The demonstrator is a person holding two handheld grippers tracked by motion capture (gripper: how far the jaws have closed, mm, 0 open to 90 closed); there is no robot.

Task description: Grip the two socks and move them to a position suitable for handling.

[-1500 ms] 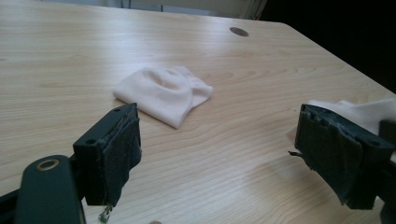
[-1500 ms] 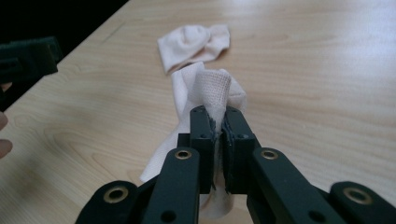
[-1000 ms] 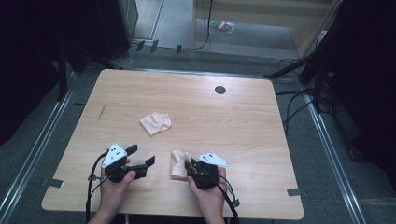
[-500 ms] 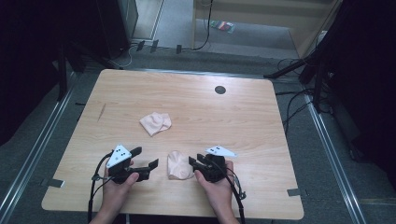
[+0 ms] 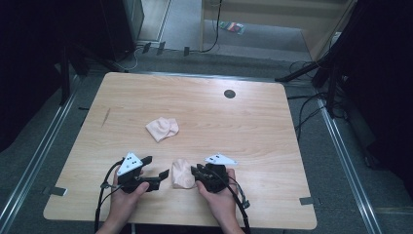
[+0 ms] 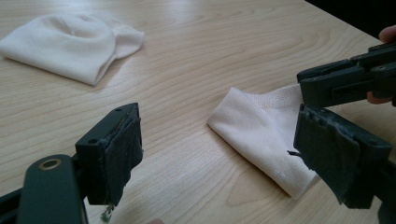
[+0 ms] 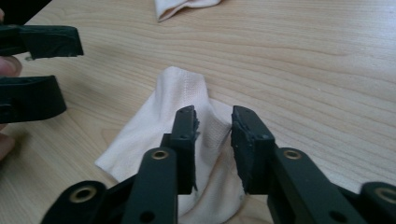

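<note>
Right gripper view: right tongs (image 7: pixel 214 140), just closing, narrowly straddle the folded sock (image 7: pixel 173 126) near the counter's (image 7: pixel 303 60) front edge; left tongs (image 6: pixel 224 154) gape wide, holding nothing.

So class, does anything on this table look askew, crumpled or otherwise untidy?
Yes. The far sock lies bunched in a rumpled heap mid-table, not flat. The near sock, between the grippers, is folded over unevenly, one corner sticking out. Nothing looks spilled or damaged.

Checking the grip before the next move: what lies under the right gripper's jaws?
The near sock lies flat on the table beneath the right gripper, whose jaws have just been closing, a narrow gap between them. The jaws cover the sock's near end.
</note>
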